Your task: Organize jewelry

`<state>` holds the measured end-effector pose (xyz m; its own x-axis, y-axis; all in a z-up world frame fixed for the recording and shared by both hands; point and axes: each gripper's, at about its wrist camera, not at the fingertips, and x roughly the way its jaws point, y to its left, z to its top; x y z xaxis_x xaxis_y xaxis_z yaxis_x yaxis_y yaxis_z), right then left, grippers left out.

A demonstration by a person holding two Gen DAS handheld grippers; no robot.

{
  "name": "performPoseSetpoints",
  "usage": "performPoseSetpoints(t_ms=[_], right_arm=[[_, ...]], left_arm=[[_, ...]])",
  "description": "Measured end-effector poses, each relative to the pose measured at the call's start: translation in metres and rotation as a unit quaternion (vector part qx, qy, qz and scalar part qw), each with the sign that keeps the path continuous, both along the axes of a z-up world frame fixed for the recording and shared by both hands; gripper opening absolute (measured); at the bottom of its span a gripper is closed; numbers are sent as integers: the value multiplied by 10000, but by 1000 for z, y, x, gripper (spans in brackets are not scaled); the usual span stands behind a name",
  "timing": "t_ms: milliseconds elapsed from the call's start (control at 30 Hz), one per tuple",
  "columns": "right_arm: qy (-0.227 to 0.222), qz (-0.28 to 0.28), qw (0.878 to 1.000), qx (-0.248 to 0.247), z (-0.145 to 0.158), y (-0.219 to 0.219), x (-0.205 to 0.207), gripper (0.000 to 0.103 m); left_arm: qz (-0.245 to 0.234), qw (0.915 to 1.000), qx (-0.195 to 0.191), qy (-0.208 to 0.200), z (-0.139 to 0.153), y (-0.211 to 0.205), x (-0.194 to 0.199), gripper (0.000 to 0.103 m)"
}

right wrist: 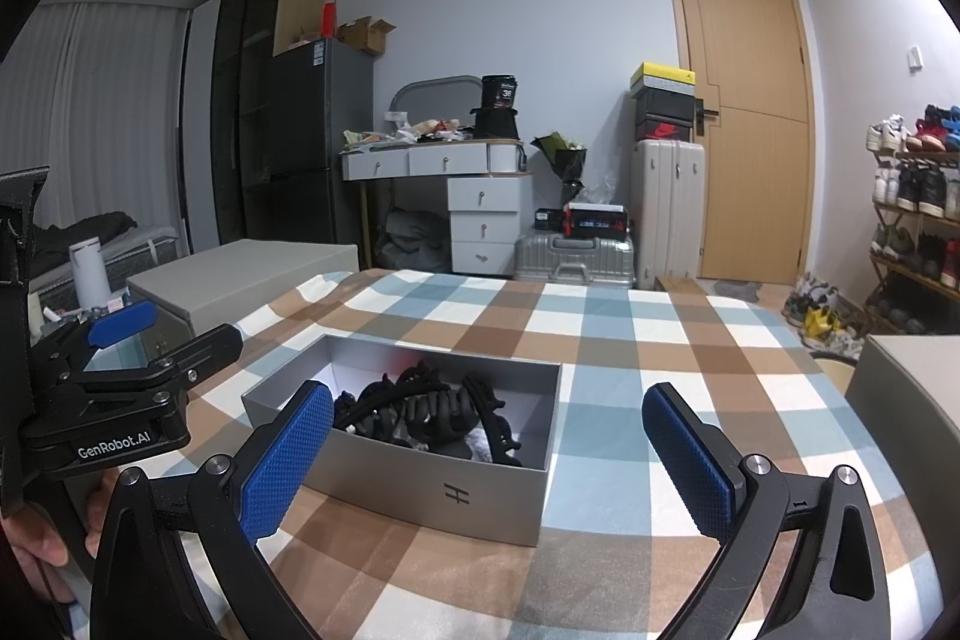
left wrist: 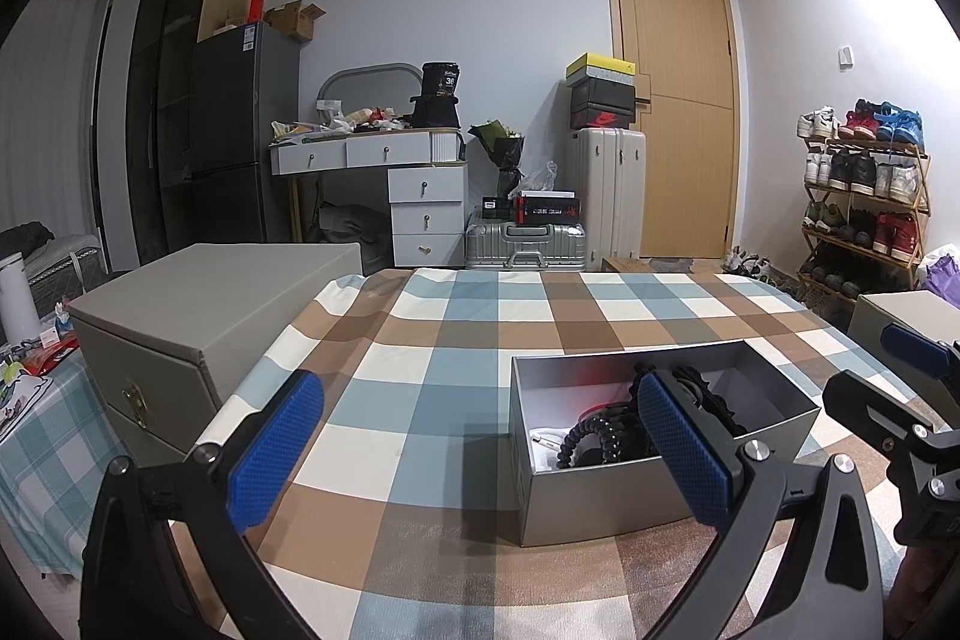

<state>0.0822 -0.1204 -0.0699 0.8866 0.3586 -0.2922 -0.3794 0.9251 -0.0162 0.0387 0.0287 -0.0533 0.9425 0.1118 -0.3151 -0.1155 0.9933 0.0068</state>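
Grey box [right wrist: 420, 484] w/ black hair clips [right wrist: 432, 412] on checked cloth [right wrist: 600, 340], "H" logo only in right view, left gripper [left wrist: 480, 448] & right gripper [right wrist: 489, 454] fingers wide apart.

Bare checked cloth [right wrist: 600, 340] beyond open grey box [right wrist: 480, 502], larger boxes [left wrist: 198, 316] flanking

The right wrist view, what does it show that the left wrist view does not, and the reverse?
Only the right wrist view shows the logo on the silver box's front wall, the black hair clips unobstructed, and a white bottle whole. Only the left wrist view shows the latch on the grey case and a coiled black cord. Both show the open silver box on the checked cloth, with both grippers open.
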Motion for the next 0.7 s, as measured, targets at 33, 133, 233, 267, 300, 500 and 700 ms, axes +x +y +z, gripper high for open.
performPoseSetpoints(t_ms=[33,133,233,267,300,500,700], right_arm=[[0,-1,10000,1,0,0,0,103],[1,-4,10000,3,0,0,0,103],[1,2,10000,1,0,-1,0,103],[2,2,10000,1,0,0,0,103],[1,2,10000,1,0,0,0,103],[7,0,10000,2,0,0,0,103],[9,-25,10000,16,0,-3,0,103]], left_arm=[[-1,10000,0,0,0,0,0,102],[-1,10000,0,0,0,0,0,102],[-1,10000,-1,-1,1,0,-1,102],[-1,10000,0,0,1,0,0,102],[0,10000,-2,-2,0,0,0,102],[-2,10000,-1,0,0,0,0,102],[-2,10000,0,1,0,0,0,102]])
